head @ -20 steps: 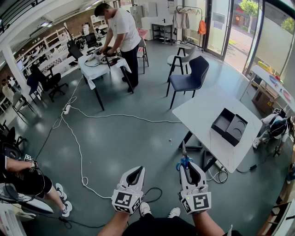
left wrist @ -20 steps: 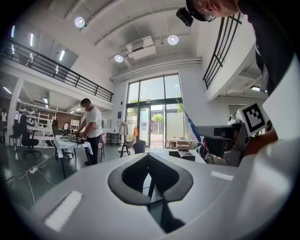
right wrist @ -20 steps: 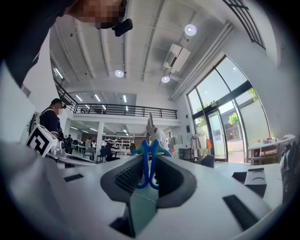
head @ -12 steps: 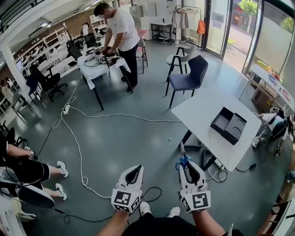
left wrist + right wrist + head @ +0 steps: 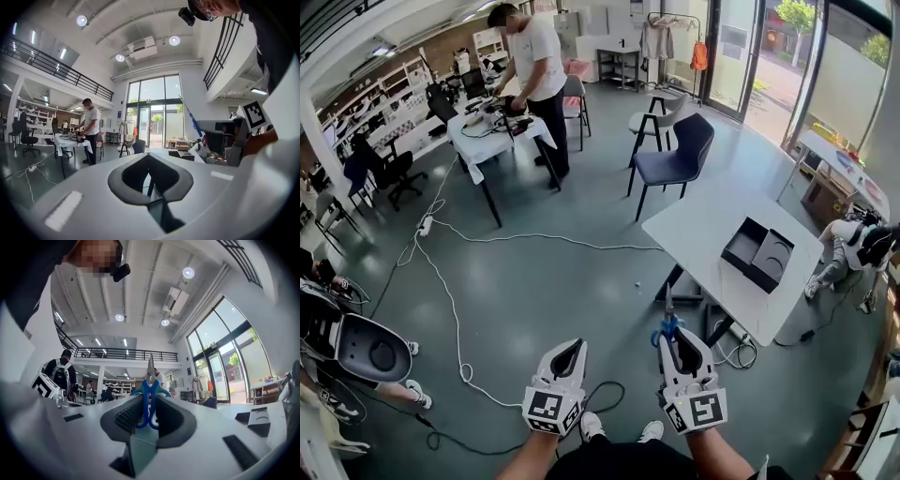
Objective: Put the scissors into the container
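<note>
Blue-handled scissors (image 5: 668,326) stand blades-up in my right gripper (image 5: 674,337), which is shut on their handles. In the right gripper view the scissors (image 5: 149,397) sit upright between the ribbed pads (image 5: 126,413), blades pointing away. My left gripper (image 5: 571,347) hangs beside it, shut, with nothing in it; in its own view the left gripper (image 5: 149,156) has its tips together. The black container (image 5: 759,253), with two compartments, lies on the white table (image 5: 694,230) ahead and to the right of both grippers, well beyond reach of the tips.
A blue chair (image 5: 675,159) stands behind the white table. White cable (image 5: 450,281) snakes over the grey floor. A person (image 5: 530,56) works at a far table, another (image 5: 858,248) crouches at the right. A black chair back (image 5: 366,349) is at my left. Cables (image 5: 733,354) lie under the table.
The view has shifted, so the white table and container sit a little further left in it. The black chair at my left has come into view. Both grippers hold as before.
</note>
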Demonstrator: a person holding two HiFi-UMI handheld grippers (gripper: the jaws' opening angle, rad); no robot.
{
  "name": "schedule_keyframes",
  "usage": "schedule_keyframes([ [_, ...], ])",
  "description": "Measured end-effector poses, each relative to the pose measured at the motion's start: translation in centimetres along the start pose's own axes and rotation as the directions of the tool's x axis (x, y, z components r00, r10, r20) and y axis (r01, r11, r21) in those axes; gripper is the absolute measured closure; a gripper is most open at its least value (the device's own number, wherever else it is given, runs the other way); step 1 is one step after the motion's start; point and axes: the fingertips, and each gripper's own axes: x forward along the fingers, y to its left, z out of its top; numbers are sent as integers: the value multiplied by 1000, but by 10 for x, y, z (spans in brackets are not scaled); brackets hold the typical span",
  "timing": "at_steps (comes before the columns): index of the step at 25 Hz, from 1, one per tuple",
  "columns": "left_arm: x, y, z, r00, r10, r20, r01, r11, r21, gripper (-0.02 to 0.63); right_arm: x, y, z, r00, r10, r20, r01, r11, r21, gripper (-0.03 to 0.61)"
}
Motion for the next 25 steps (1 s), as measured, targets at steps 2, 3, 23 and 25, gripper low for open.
schedule_keyframes([
  [2, 0, 5, 2, 1000, -9, 4, 9, 1000, 2, 604, 3, 5, 5, 1000, -5, 16, 5, 1000, 0, 489],
  [3, 0, 8, 2, 1000, -12, 6, 12, 1000, 3, 604, 5, 7, 7, 1000, -8, 23, 8, 1000, 2, 489],
  [23, -1, 62, -6, 997, -82, 13, 82, 997, 15, 604, 40, 38, 15, 994, -79, 72, 79, 997, 9, 489],
  [25, 5, 62, -7, 996, -86, 10, 86, 996, 12, 603, 44, 33, 13, 994, -80, 70, 79, 997, 10, 489],
])
